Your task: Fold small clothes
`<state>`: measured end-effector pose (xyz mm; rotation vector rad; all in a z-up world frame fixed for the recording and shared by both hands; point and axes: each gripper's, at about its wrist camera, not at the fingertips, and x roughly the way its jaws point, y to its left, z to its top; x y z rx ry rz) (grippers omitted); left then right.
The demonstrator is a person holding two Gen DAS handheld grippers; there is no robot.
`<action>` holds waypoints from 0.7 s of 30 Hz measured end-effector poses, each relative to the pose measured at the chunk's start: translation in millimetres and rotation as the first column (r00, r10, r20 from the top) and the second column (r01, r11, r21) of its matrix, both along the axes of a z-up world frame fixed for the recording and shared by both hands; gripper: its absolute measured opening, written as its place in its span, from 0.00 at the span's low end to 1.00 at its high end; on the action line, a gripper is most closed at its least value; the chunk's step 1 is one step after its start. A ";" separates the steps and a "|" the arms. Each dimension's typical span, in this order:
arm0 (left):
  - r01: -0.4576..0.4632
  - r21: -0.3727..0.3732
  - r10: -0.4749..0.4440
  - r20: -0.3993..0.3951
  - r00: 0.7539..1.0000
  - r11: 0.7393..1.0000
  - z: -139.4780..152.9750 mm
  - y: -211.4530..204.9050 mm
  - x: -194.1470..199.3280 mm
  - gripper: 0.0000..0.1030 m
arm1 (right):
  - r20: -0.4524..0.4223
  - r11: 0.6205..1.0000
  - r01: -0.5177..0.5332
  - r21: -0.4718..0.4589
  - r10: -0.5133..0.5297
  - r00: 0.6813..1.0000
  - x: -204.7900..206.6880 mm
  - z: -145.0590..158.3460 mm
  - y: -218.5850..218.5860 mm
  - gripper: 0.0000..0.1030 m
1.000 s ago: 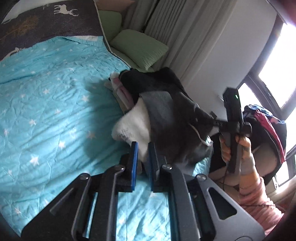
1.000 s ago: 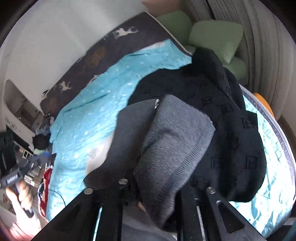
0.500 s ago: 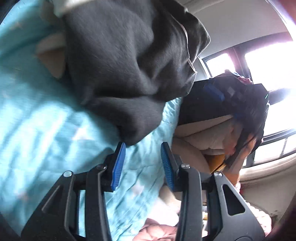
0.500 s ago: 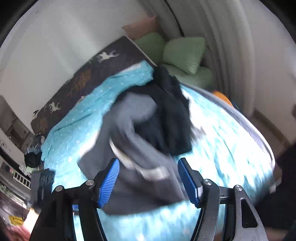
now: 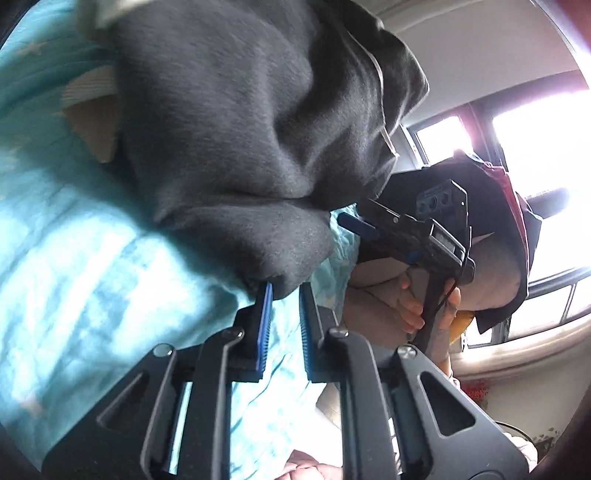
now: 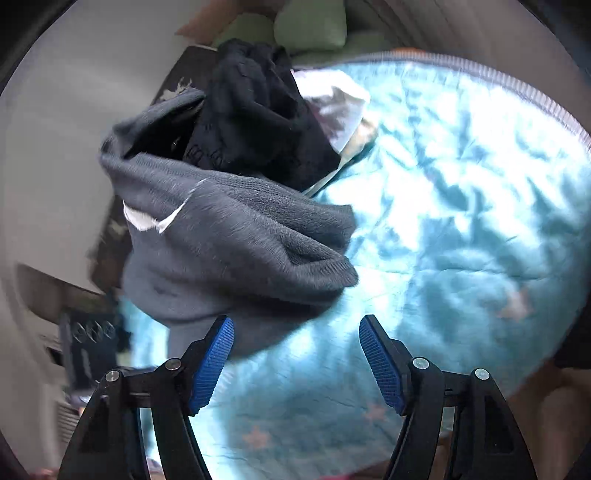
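Left claw (image 5: 286, 291): jaws drawn narrow, just been closing; blue pads clenched on the lowest corner of the grey sweatshirt (image 5: 229, 147)
Left claw grip: only the hem corner sits between the pad tips; the rest of the pad length is bare
Beyond the left claw: the sweatshirt bulks up and away from the tips in heavy folds, a pale drawcord trailing down its right edge
Under the left claw: turquoise bedspread (image 5: 74, 277) with pale stars, rumpled
Up-left of the left claw: a beige scrap of cloth (image 5: 96, 125) pokes out from under the sweatshirt; what kind, cannot tell
Right of the left claw: a hand (image 5: 424, 302) wrapped round the other tool's handle, bright window (image 5: 535, 129) behind
Right claw (image 6: 295, 325): released, jaws spread wide and just been opening, nothing between them but bedspread
Ahead-left of the right claw: the sweatshirt's ribbed hem, a white swoosh mark on it, lying just past the left pad, apart from the right pad
Further out from the right claw: black knit garment (image 6: 255, 122) heaped against the sweatshirt's far side
Right of the black knit: white garment (image 6: 336, 107), partly under it
Farthest from the right claw: green pillows (image 6: 310, 26) at the bed's far end
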<state>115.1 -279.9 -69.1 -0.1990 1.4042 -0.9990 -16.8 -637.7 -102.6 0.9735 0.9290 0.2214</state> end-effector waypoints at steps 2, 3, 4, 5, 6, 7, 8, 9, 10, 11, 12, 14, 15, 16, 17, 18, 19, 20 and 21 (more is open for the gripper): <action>-0.034 0.012 0.034 -0.006 0.999 0.999 -0.9 6.4 2.6 0.50 | 0.014 1.000 0.001 -0.005 -0.001 1.000 2.4 -1.6 -0.1 0.70; -0.053 0.001 0.053 -0.013 0.999 0.999 -1.0 9.6 4.1 0.62 | 0.017 1.000 0.001 -0.013 0.000 1.000 3.7 -1.8 -0.1 0.70; -0.074 -0.020 0.073 -0.023 0.997 0.997 -0.2 11.0 6.7 0.63 | 0.016 1.000 0.000 -0.012 0.000 1.000 4.7 -2.6 -0.1 0.70; -0.095 -0.018 0.094 -0.038 0.995 0.995 -1.4 8.8 10.2 0.63 | 0.015 1.000 -0.001 -0.001 0.001 1.000 6.7 -3.9 0.3 0.70; -0.104 -0.017 0.103 -0.046 0.994 0.994 0.3 5.6 11.9 0.64 | 0.016 1.000 -0.004 0.010 0.004 1.000 8.0 -5.6 1.4 0.70; -0.108 -0.024 0.107 -0.054 0.993 0.994 -1.6 -1.7 15.1 0.64 | 0.017 1.000 -0.008 0.019 0.007 1.000 8.1 -7.1 2.2 0.70; -0.111 -0.026 0.109 -0.054 0.993 0.994 -4.2 -9.3 20.1 0.64 | 0.016 1.000 -0.014 0.025 0.014 1.000 9.3 -9.1 4.0 0.70; -0.117 -0.022 0.116 -0.051 0.992 0.993 -7.5 -16.2 22.1 0.62 | 0.009 0.999 -0.019 0.028 0.019 1.000 10.1 -10.8 6.5 0.70; -0.126 -0.010 0.126 -0.044 0.991 0.992 -8.4 -21.3 22.5 0.39 | 0.003 0.999 -0.021 0.030 0.021 1.000 10.9 -12.8 9.6 0.70; -0.128 0.008 0.128 -0.045 0.991 0.992 -11.6 -26.5 23.9 0.22 | -0.002 0.999 -0.023 0.033 0.023 1.000 11.2 -14.3 12.2 0.70; -0.124 0.001 0.123 -0.074 0.990 0.992 -14.6 -29.5 24.4 0.14 | -0.004 0.999 -0.022 0.034 0.023 1.000 11.2 -14.8 14.4 0.70; -0.127 -0.031 0.124 -0.094 0.988 0.991 -9.7 -27.2 19.0 0.13 | 0.003 0.999 -0.018 0.032 0.017 1.000 9.1 -14.6 19.0 0.70; -0.119 -0.049 0.114 -0.095 0.989 0.992 -3.7 -25.4 14.9 0.13 | 0.010 0.999 -0.017 0.031 0.016 1.000 6.7 -12.5 19.8 0.70; -0.105 -0.082 0.096 -0.110 0.989 0.991 6.4 -21.6 7.7 0.13 | 0.018 1.000 -0.014 0.028 0.014 1.000 3.5 -10.2 20.6 0.70; -0.090 -0.106 0.077 -0.119 0.990 0.990 14.3 -17.8 2.4 0.13 | 0.028 1.000 -0.009 0.024 0.009 1.000 -1.1 -6.9 19.8 0.70; -0.067 -0.133 0.052 -0.111 0.992 0.989 26.1 -12.3 -5.2 0.13 | 0.037 1.000 -0.004 0.023 0.003 0.999 -5.6 -4.0 18.6 0.70; -0.044 -0.152 0.031 -0.087 0.996 0.987 39.4 -5.8 -13.6 0.13 | 0.043 1.000 0.001 0.025 -0.002 0.999 -9.5 -1.9 17.5 0.70; -0.026 -0.165 0.017 -0.056 0.998 0.986 54.3 1.5 -23.1 0.12 | 0.055 0.999 0.003 0.037 -0.006 0.998 -15.5 1.0 16.1 0.71; -0.016 -0.174 0.010 -0.036 0.999 0.985 64.4 7.9 -29.4 0.12 | 0.073 0.998 -0.004 0.056 0.000 0.997 -22.6 4.2 15.5 0.72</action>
